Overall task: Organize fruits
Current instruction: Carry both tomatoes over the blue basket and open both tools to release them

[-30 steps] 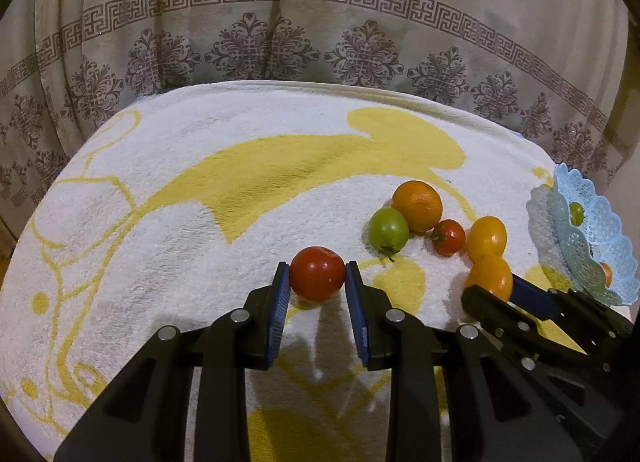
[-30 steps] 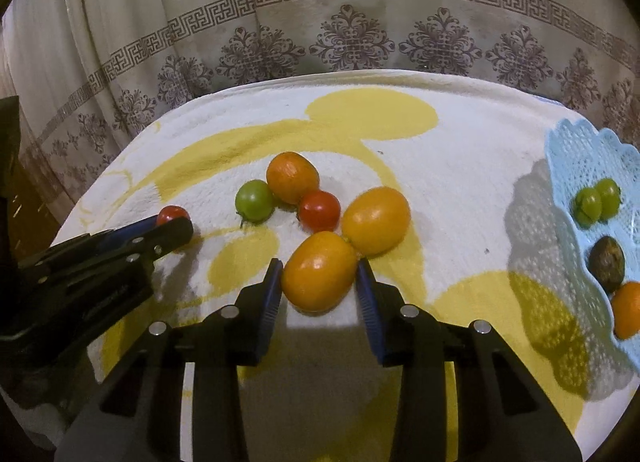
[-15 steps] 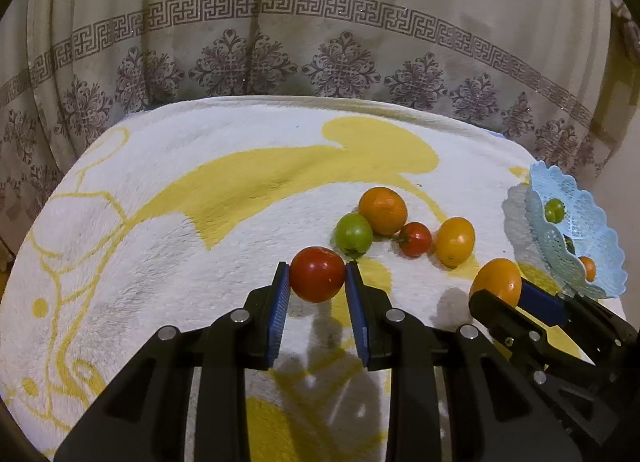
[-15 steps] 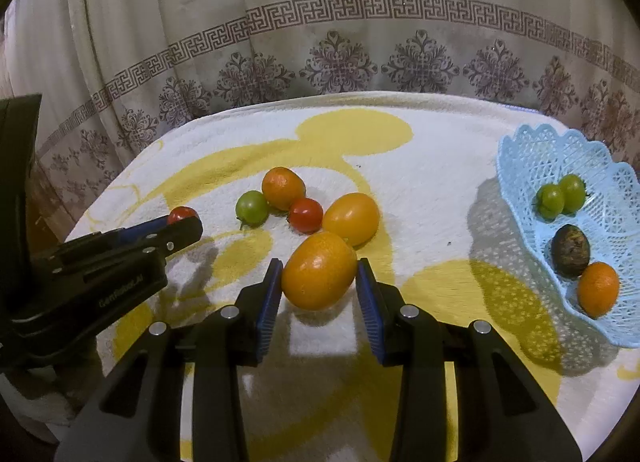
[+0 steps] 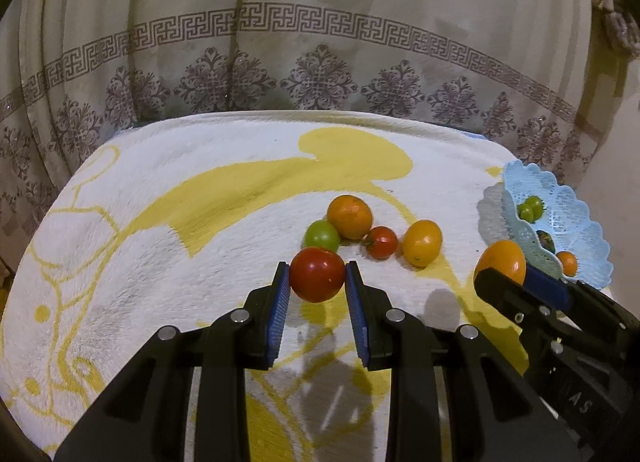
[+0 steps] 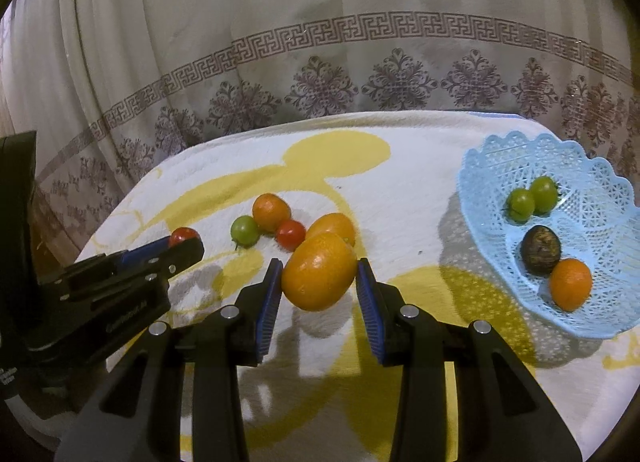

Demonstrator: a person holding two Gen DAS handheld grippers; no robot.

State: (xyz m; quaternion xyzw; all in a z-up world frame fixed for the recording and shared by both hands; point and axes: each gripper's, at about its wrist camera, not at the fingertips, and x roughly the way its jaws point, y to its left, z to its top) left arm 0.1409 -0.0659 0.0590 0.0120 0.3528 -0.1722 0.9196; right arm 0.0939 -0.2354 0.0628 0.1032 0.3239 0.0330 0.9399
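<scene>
Legible marking: the letters "A S" on the black body of the right gripper [image 5: 520,286], behind its jaws. Lettering on the left gripper [image 6: 182,248] body is blurred, unreadable.

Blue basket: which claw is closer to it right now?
Right. The right claw, shut on an orange fruit, hangs just beside the basket. The left claw, shut on a red tomato, is farther away, on the right claw's far side.
</scene>
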